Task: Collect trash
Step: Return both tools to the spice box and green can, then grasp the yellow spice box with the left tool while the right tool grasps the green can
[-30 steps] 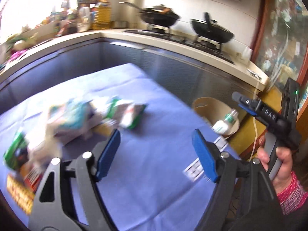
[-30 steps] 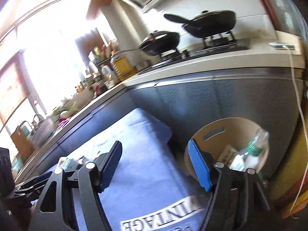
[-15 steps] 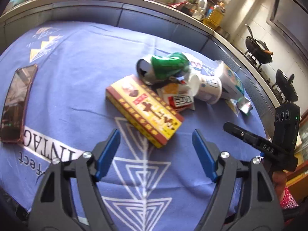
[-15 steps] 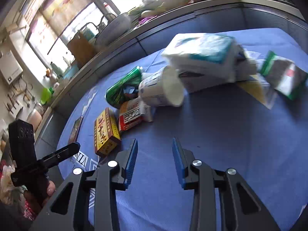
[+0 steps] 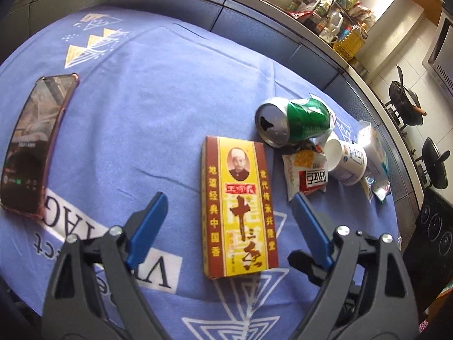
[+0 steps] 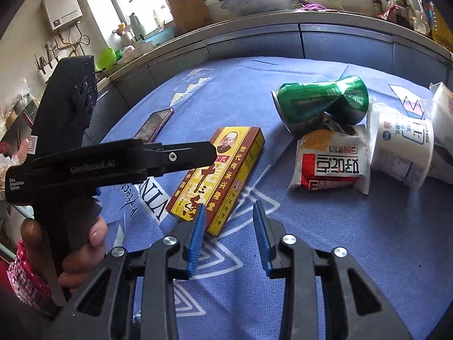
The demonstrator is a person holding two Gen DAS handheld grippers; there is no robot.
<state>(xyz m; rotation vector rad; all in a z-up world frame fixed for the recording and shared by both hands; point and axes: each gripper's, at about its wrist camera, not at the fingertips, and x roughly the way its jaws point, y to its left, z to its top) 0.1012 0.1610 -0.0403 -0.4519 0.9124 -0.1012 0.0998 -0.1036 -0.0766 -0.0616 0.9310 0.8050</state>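
Left gripper (image 5: 226,223) jaws wide, just opened further, empty; box (image 5: 237,206) flat between fingers. Light, stiff cardboard; pinch long edges. Right gripper (image 6: 229,238) partly open, empty; box corner beside its left finger.

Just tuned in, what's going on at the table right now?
A person holds a gripper in each hand over a blue tablecloth strewn with trash. The left gripper, jaws just opened wider, hovers around the red-and-yellow box without touching it. The right gripper, jaws just narrowed, is empty beside the same box. A crushed green can, a snack packet and a white paper cup lie untouched; a phone lies apart.
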